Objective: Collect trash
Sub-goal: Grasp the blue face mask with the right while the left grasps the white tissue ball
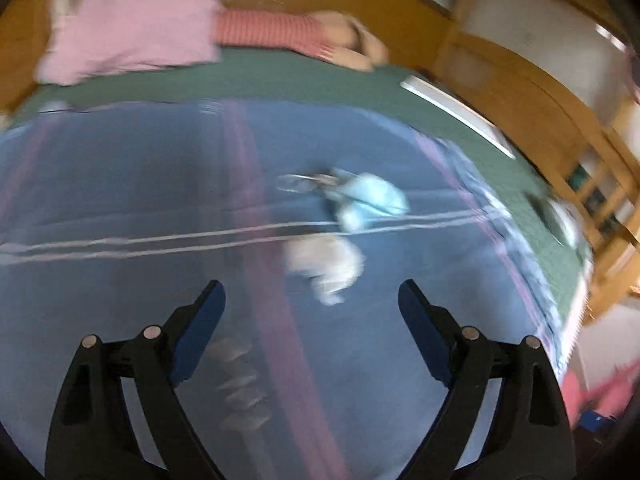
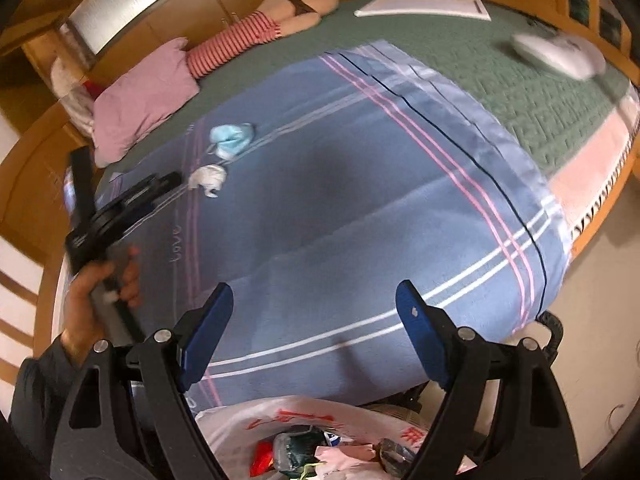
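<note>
On the bed, a blue striped blanket carries two bits of trash: a light blue face mask and, just nearer, a crumpled white tissue. The left tool hangs above the blanket near the tissue, jaws wide apart and empty. The right tool, also spread wide with nothing in it, sits over a white trash bag at the near edge, holding wrappers.
</note>
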Available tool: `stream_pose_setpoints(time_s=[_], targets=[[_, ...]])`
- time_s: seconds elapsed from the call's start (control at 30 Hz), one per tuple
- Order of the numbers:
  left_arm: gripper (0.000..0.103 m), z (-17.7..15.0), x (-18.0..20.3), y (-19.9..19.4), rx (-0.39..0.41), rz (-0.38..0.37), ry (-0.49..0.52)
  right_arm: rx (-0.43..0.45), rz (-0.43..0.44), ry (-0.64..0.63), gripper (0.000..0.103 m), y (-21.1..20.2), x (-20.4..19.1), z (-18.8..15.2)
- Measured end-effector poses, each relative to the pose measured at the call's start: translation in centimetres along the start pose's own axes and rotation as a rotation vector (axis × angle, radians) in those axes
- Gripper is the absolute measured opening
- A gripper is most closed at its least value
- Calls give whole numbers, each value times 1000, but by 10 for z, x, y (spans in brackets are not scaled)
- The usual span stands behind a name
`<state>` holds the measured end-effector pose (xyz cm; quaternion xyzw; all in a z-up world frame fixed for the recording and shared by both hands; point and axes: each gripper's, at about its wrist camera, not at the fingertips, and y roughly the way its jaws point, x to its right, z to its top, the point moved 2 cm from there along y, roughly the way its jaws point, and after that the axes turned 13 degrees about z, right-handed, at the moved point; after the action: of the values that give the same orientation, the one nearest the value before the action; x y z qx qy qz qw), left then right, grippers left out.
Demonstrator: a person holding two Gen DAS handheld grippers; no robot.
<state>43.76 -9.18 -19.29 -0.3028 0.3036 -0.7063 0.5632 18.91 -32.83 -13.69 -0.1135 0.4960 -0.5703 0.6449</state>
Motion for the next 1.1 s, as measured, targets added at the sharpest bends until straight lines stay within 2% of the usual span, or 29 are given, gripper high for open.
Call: stream_pose_setpoints(time_s=[0.03, 0.1, 0.13, 0.17, 0.2, 0.23, 0.27, 0.4, 0.5, 0.6, 0.73, 0.77, 0.8, 0.9, 0.97, 1.1], targets=[[89, 2, 8, 12, -1, -2, 29, 3, -7, 8, 82, 3, 4, -1], [85, 9, 17, 41, -24, 58, 89, 3, -13, 9, 82, 11, 5, -1], [58, 11, 16, 51, -42, 59, 98, -3, -3, 4, 82, 19, 2, 3], [38, 11, 14, 57, -59, 19, 93, -11, 11, -6, 82, 27, -3, 9], [23, 10, 8, 64, -89, -40, 65, -13, 24, -20, 82, 35, -9, 17], [22, 10, 0, 64, -87, -63, 21, -7, 32, -26, 82, 40, -13, 25], [18, 9, -7, 62, -79, -53, -4, 8, 41, -26, 82, 46, -17, 37], [17, 12, -42, 34, -35, 69, -64, 89, 75, -39, 82, 90, -37, 97], [17, 5, -74, -6, -25, 158, -106, 87, 53, -98, 82, 156, -64, 142], [17, -2, -85, -57, 53, 198, -117, 48, -30, -190, 82, 212, -87, 167], [17, -21, -83, -95, 115, 169, -120, -94, -167, -311, 81, 281, -107, 165], [17, -26, -82, -101, 126, 168, -120, -126, -198, -349, 62, 289, -110, 158], [17, -29, -82, -107, 141, 184, -112, -149, -221, -379, 33, 294, -113, 151], [17, -35, -77, -117, 190, 258, -78, -164, -193, -429, 15, 277, -115, 125], [17, -38, -72, -123, 216, 272, -69, -150, -161, -433, 14, 255, -115, 114], [17, -50, -63, -133, 234, 299, -16, -100, -58, -469, 13, 183, -120, 85]])
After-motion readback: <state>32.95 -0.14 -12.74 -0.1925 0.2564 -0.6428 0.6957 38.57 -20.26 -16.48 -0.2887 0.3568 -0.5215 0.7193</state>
